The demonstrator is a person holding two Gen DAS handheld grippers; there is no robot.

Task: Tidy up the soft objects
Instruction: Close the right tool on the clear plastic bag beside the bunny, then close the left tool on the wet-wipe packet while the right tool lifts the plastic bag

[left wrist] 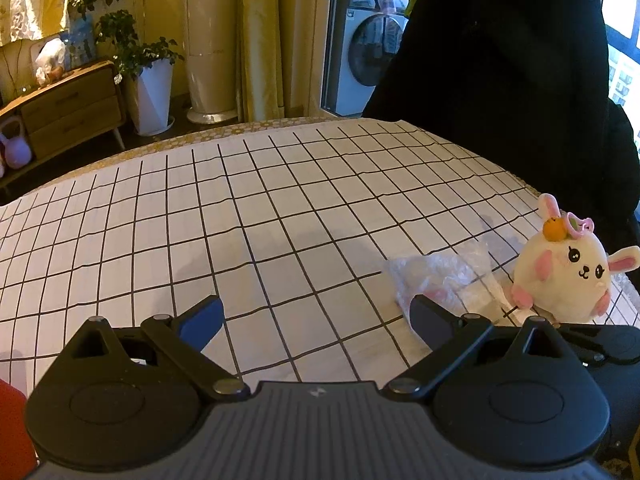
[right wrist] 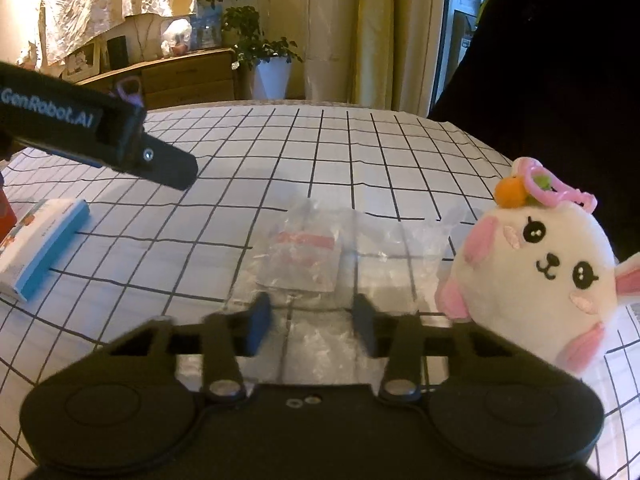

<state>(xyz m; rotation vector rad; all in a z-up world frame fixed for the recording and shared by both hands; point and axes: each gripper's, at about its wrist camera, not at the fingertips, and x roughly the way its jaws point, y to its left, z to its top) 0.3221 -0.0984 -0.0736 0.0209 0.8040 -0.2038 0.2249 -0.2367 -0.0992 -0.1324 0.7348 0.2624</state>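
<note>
A white and pink bunny plush (right wrist: 536, 272) with an orange on its head stands upright on the checked tablecloth (right wrist: 360, 152), at the right. It also shows in the left wrist view (left wrist: 560, 272). A crumpled clear plastic bag (right wrist: 320, 256) with a red-printed label lies left of the plush; it shows in the left wrist view (left wrist: 444, 276) too. My right gripper (right wrist: 312, 320) is open and empty, its fingers over the near part of the bag. My left gripper (left wrist: 316, 320) is open wide and empty, left of the bag; its finger (right wrist: 168, 166) shows in the right wrist view.
A blue and white box (right wrist: 40, 240) lies on the cloth at the left, with a red object (right wrist: 5, 216) beside it. A person in black (left wrist: 520, 80) stands at the far right edge of the table. A wooden dresser (left wrist: 68, 112) and potted plants (left wrist: 148, 80) stand beyond.
</note>
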